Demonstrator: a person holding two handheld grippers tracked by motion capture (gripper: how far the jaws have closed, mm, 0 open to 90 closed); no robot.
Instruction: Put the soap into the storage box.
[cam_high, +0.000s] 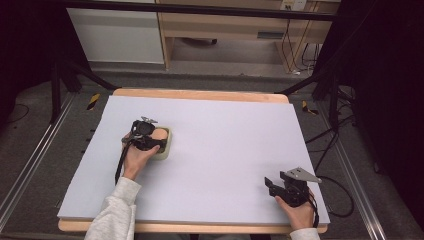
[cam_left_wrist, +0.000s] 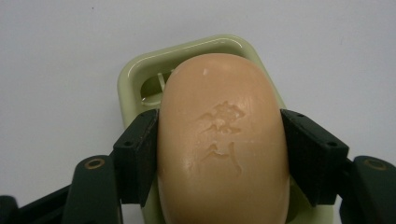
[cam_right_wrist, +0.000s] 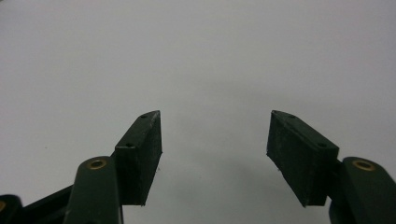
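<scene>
A peach-coloured bar of soap (cam_left_wrist: 219, 140) with a stamped mark lies in a pale green soap dish (cam_left_wrist: 133, 77). My left gripper (cam_left_wrist: 219, 119) is shut on the soap, one black pad pressed against each long side. From above, this gripper (cam_high: 150, 139) sits over the dish (cam_high: 165, 151) at the left middle of the table, with the soap (cam_high: 159, 133) partly hidden under it. My right gripper (cam_high: 270, 186) rests near the front right corner. Its jaws (cam_right_wrist: 215, 128) stand open with nothing between them, over bare white surface.
A white sheet (cam_high: 225, 135) covers the wooden table (cam_high: 200, 94). Black frame legs and cables (cam_high: 330, 130) stand off the right side. A wooden cabinet (cam_high: 225, 30) is beyond the far edge.
</scene>
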